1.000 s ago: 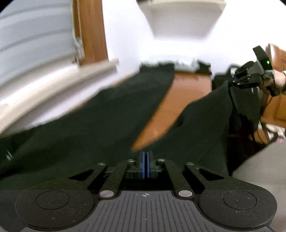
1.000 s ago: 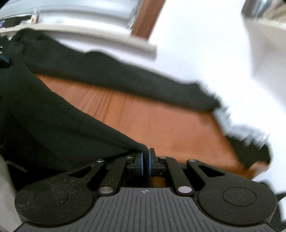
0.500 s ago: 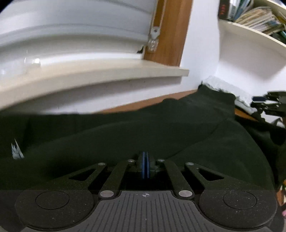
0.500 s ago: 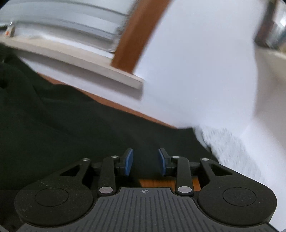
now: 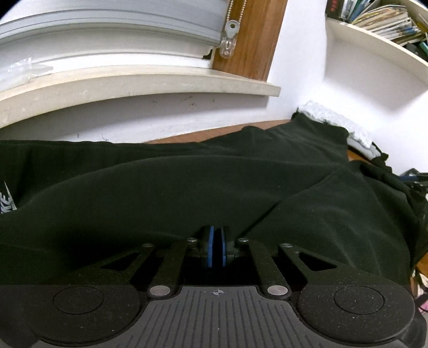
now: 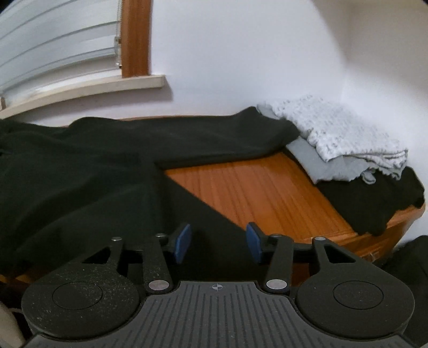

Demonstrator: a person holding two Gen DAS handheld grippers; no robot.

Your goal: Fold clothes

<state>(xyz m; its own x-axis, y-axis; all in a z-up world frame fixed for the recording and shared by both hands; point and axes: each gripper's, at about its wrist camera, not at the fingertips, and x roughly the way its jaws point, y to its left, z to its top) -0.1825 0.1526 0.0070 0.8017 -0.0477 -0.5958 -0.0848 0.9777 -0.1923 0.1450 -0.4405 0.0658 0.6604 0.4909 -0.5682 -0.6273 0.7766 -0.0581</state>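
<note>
A: Where was the garment?

B: Black garment lay spread across the wooden bench, far edge by the wall under the windowsill. One end reached the folded pile of grey/white knits at the bench's far right.

A: Jaws?

B: My left gripper was clenched on a pinch of the black cloth. My right gripper was released: jaws had just been opening, pads apart, cloth under them but not pressed.

A: Risks?

B: Prob. the left pinch. If I pulled w/ only one corner held, the fold could skew or drag the cloth off the bench edge. It could also snag the knit pile.

A: Any writing?

B: White print at the left edge, cut off, only "KE" legible. Book spines on the shelf too small to read.
</note>
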